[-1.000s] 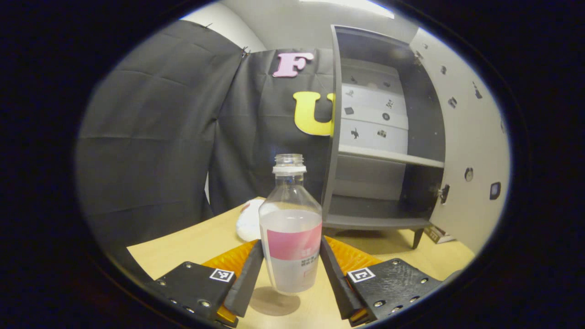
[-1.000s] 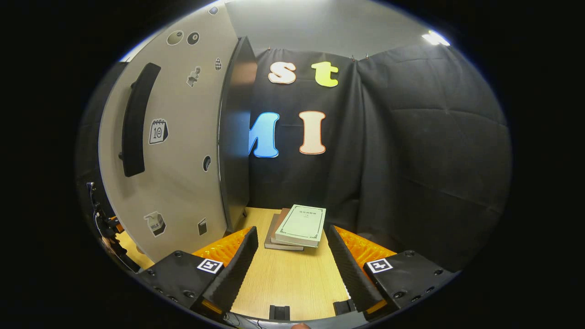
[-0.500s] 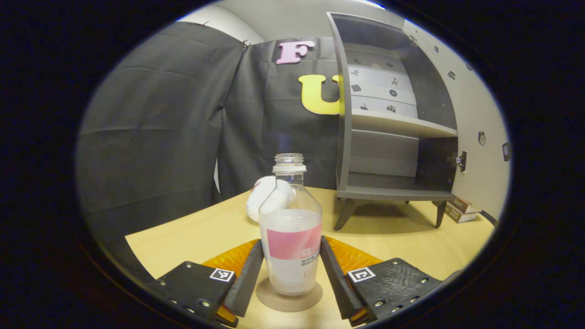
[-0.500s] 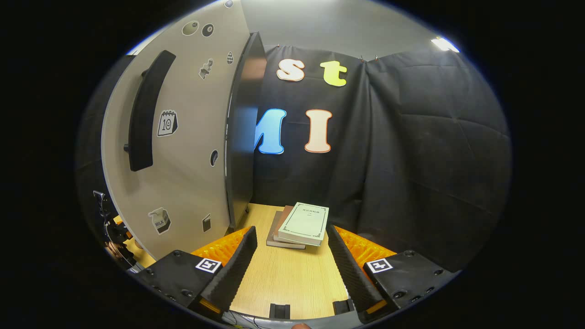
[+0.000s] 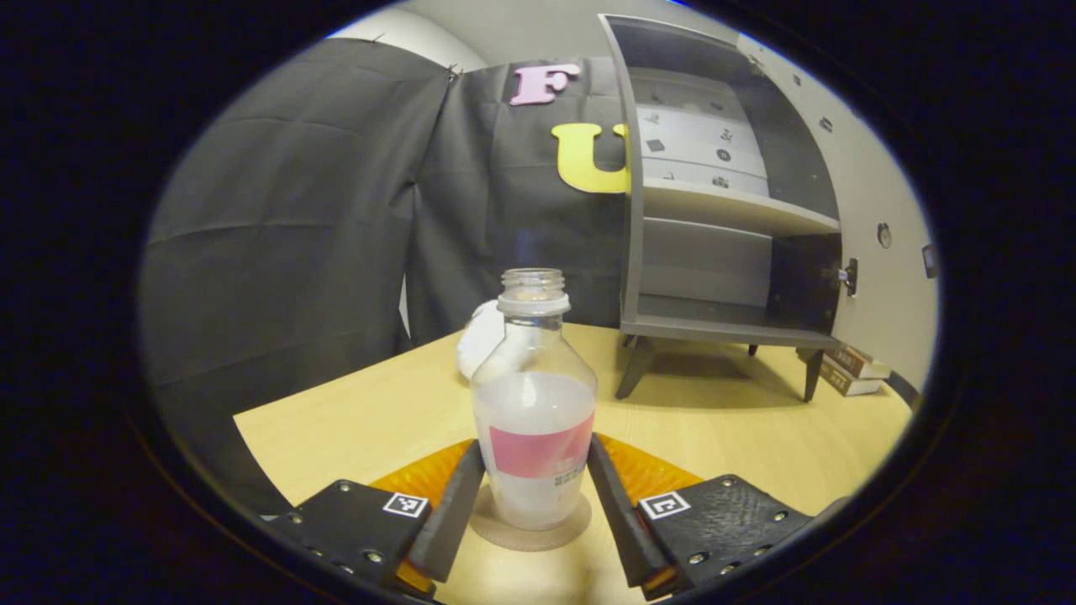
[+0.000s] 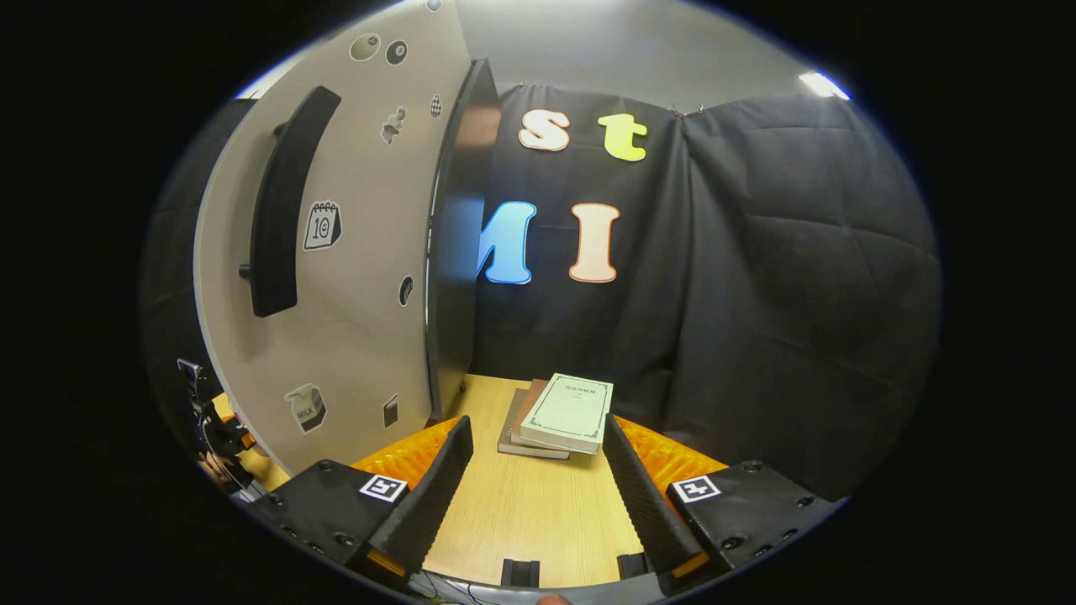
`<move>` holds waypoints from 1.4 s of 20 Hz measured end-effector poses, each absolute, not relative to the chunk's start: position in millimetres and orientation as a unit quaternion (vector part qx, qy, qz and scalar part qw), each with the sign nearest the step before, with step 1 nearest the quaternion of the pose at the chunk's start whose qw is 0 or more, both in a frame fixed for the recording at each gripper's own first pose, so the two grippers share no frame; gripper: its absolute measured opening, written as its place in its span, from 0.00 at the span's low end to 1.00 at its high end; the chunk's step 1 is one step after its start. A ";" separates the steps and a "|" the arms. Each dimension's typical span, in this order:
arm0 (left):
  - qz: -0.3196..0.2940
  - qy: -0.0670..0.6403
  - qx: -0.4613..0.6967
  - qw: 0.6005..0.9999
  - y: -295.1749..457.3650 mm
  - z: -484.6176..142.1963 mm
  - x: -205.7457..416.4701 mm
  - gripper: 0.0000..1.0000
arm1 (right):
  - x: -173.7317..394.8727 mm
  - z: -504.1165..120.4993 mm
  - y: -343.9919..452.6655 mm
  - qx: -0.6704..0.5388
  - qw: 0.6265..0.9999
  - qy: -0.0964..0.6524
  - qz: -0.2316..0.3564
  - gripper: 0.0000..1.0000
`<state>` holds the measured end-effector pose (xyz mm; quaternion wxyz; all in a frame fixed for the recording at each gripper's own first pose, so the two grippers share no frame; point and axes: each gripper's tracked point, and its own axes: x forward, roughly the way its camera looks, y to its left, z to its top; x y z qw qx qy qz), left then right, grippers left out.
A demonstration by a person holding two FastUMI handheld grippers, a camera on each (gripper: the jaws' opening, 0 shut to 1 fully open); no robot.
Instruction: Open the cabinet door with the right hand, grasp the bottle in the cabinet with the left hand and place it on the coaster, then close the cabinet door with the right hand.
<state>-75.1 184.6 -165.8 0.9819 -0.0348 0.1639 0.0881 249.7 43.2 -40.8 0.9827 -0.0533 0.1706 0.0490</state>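
Note:
A clear bottle (image 5: 534, 420) with a pink label and no cap stands upright on the round brown coaster (image 5: 504, 531) on the wooden table. My left gripper (image 5: 535, 449) is shut on it, one finger touching each side of the label. Behind and to the right, the grey cabinet (image 5: 714, 210) stands open with bare shelves, its door (image 5: 874, 252) swung out to the right. In the right gripper view, the door's pale outer face (image 6: 353, 252) and its dark handle (image 6: 282, 202) are close on the left. My right gripper (image 6: 538, 433) is open above the table, with nothing between its fingers.
A white soft object (image 5: 479, 336) lies on the table behind the bottle. A stack of books (image 6: 563, 416) lies just ahead of the right gripper, beside the cabinet; the books (image 5: 853, 370) also appear under the door's edge. Black cloth walls close off the table.
The left gripper has come down with the bottle, which hung above the table and now rests on the coaster. The right gripper has drifted slightly and stays open.

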 end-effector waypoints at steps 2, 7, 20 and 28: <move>0.091 0.162 -0.028 0.982 187.2 -160.7 -74.9 0.81 | 248.4 -40.6 43.3 -0.046 0.983 0.170 0.053 0.99; 0.092 0.131 -0.020 0.987 187.6 -140.9 -66.8 0.81 | 246.9 -33.4 37.5 -0.035 0.985 0.159 0.057 0.99; 0.007 0.036 -0.013 0.999 154.6 -51.9 -54.3 0.79 | 254.0 37.5 89.1 0.020 0.982 0.077 0.171 0.97; -0.030 0.005 -0.009 0.999 148.9 -32.5 -51.7 0.81 | 257.1 60.8 128.6 0.080 0.977 0.070 0.183 0.98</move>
